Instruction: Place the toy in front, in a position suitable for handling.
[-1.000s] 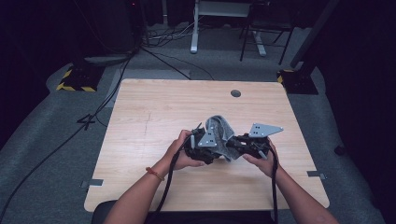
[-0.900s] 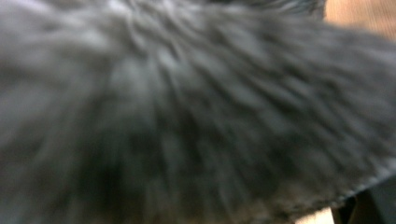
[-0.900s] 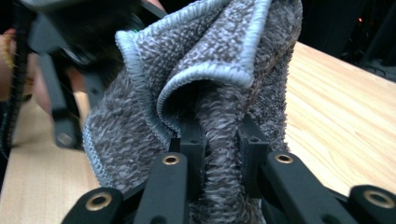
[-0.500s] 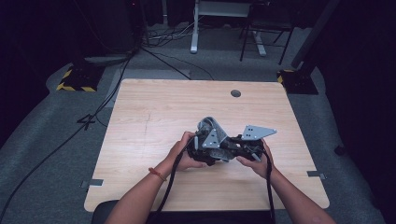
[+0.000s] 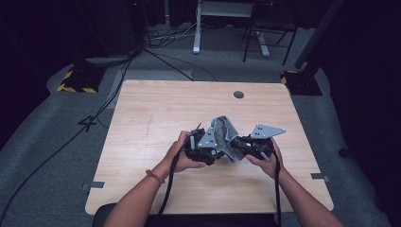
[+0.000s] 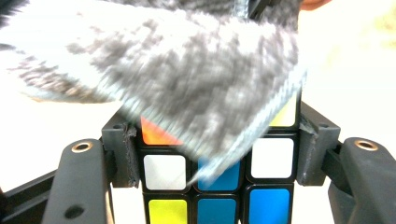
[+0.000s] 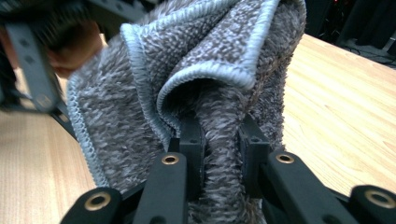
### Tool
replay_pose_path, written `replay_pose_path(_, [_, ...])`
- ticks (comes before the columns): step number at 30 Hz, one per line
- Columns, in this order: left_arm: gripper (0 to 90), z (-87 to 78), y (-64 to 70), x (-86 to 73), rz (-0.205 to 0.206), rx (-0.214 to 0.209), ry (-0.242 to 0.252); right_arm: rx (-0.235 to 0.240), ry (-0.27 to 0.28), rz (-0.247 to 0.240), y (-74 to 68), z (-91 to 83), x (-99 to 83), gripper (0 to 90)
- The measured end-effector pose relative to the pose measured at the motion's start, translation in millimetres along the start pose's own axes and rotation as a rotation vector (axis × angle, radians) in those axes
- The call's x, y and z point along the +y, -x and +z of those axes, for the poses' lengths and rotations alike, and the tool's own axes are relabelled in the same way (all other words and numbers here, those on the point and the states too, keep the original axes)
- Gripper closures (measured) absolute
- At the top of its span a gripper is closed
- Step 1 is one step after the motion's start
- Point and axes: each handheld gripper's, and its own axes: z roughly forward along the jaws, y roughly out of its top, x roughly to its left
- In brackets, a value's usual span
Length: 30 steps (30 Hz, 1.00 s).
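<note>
Over cube (image 6: 219,186), cloth (image 5: 222,135) now raised higher between grippers

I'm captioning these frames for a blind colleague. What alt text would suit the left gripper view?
A puzzle cube with white, blue, yellow and orange stickers sits clamped between the left claw's two black jaws. A fuzzy grey cloth, slightly blurred, drapes over the cube's top, above a pale tabletop.

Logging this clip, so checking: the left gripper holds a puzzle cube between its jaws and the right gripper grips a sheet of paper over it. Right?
Not quite. The right gripper grips a grey cloth, not paper, as the right gripper view shows. The left gripper does hold the puzzle cube between its jaws.
</note>
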Motion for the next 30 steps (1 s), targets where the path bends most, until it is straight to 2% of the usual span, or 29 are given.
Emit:
replay_pose_path(3, [33.3, -4.8, -0.9, 0.0, -0.001, 0.008, 0.009, -0.012, -0.024, -0.009, 0.1, 2.0, -1.9, 76.2])
replay_pose_path(9, [33.4, -9.8, -0.8, 0.8, -0.006, 0.005, 0.043, -0.002, -0.027, 0.024, 4.5, 2.9, -6.0, 75.9])
replay_pose_path(13, [33.3, -8.2, 1.6, 2.4, 0.004, -0.005, 0.059, 0.061, -0.009, 0.066, 5.4, 6.1, -9.3, 75.7])
replay_pose_path(17, [33.1, -12.5, 1.3, 2.0, 0.005, -0.017, 0.096, 0.13, 0.053, 0.125, 9.9, 2.0, -10.6, 76.0])
replay_pose_path(21, [32.9, -13.2, 2.4, 0.8, 0.007, -0.018, 0.095, 0.127, 0.067, 0.109, 7.5, -1.1, -6.8, 76.4])
replay_pose_path(30, [32.6, -7.9, 4.1, -0.3, 0.035, -0.023, 0.059, 0.141, 0.091, 0.079, 2.7, -4.4, -1.3, 76.6])
